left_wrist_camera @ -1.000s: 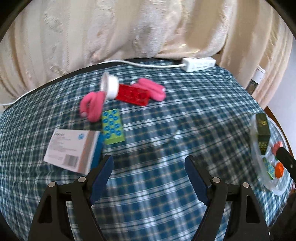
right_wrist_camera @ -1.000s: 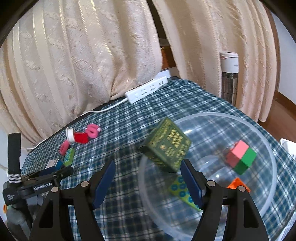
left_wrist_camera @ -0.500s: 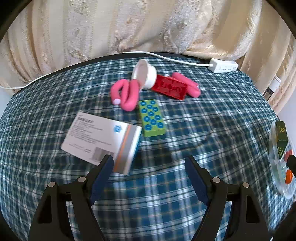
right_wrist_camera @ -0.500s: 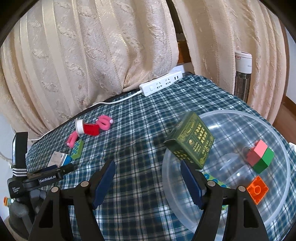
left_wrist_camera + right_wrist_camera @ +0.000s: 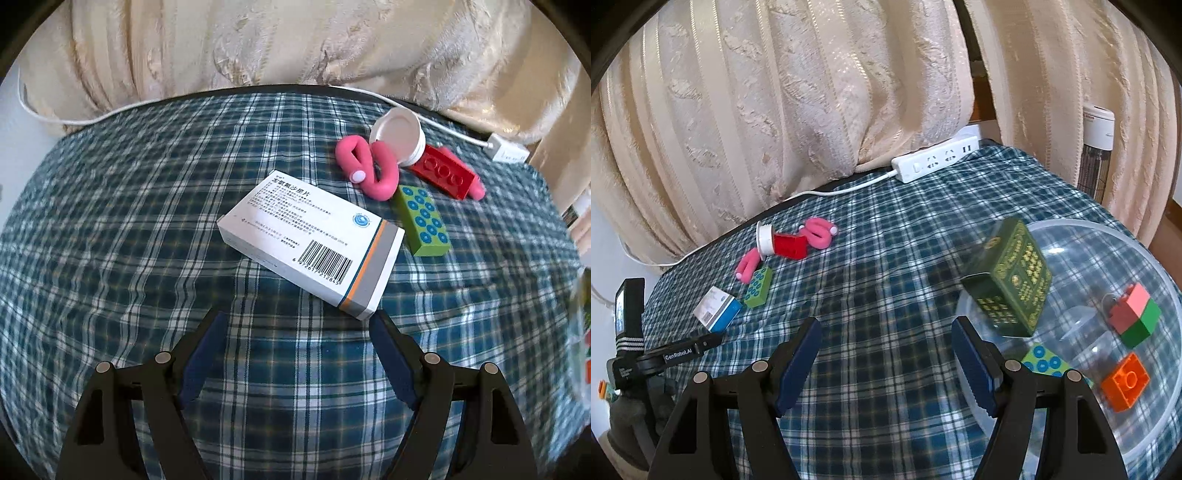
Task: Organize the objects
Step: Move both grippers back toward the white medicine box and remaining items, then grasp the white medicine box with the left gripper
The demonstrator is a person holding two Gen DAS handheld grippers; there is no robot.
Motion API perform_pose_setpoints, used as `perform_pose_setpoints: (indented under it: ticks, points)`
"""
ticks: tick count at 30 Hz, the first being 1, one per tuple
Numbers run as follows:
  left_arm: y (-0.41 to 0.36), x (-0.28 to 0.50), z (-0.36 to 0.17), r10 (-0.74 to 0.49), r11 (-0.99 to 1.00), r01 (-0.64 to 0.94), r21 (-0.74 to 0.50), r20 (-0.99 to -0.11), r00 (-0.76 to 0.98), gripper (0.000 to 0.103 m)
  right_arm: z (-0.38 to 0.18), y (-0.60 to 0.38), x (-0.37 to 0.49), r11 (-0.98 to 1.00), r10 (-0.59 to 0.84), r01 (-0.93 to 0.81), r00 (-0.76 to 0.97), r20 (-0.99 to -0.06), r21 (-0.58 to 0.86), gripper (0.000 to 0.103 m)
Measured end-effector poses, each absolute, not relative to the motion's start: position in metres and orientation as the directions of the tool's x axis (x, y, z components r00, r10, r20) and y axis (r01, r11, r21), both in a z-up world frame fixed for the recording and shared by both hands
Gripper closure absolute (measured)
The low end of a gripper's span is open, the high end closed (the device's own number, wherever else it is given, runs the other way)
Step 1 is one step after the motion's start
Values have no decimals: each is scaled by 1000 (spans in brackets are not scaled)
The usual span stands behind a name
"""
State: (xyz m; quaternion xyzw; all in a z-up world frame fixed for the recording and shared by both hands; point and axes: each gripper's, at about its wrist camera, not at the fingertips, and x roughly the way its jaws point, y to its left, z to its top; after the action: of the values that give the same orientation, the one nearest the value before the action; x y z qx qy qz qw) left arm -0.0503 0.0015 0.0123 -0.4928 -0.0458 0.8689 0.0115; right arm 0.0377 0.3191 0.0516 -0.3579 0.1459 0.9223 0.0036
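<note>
A white medicine box (image 5: 310, 240) lies on the plaid tablecloth just ahead of my open, empty left gripper (image 5: 297, 328). Beyond it lie a green studded block (image 5: 423, 219), a pink curler (image 5: 369, 171), a white cap (image 5: 399, 134) and a red brick (image 5: 443, 175). My right gripper (image 5: 886, 339) is open and empty, beside a clear bowl (image 5: 1145, 236). The bowl holds a dark green box (image 5: 1012, 282) leaning on its rim, a pink-and-green block (image 5: 1136, 314), an orange brick (image 5: 1126, 380) and a green studded block (image 5: 1041, 362). The medicine box also shows in the right wrist view (image 5: 716, 310).
A white power strip (image 5: 934, 158) with its cord lies at the table's far edge against cream curtains (image 5: 812, 92). A white heater (image 5: 1097, 147) stands beyond the table at the right. The left gripper's body (image 5: 646, 354) shows at the left in the right wrist view.
My left gripper has swung left and closer to the medicine box, which now lies centred ahead of it. My right gripper has drawn back left from the bowl, leaving the dark green box in it.
</note>
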Motion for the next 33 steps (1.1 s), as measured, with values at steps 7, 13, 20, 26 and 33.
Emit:
perform_pose_setpoints:
  ticks: [7,13,20,26,33]
  points:
    - [2,-51,23,167,-978,22,-208,-840,-516,22,52,310,36,-960,-109,-94,-742,-661,263,27]
    - [-13,-67,22,206,-922,187,-338,-839,-504,22,50,311,36,-957,-118,-93,-742,-660,275,27]
    - [-22,-80,20,193,-857,318,-405,-825,-531,22,46,311,35,-951,-145,-79,-737,-660,298,27]
    - [-10,-97,18,107,-861,374,-344,-842,-530,22,44,312,34,-947,-166,-65,-738,-654,314,27]
    - [2,-109,14,20,-874,407,-266,-856,-517,22,39,310,31,-946,-184,-51,-729,-659,321,27]
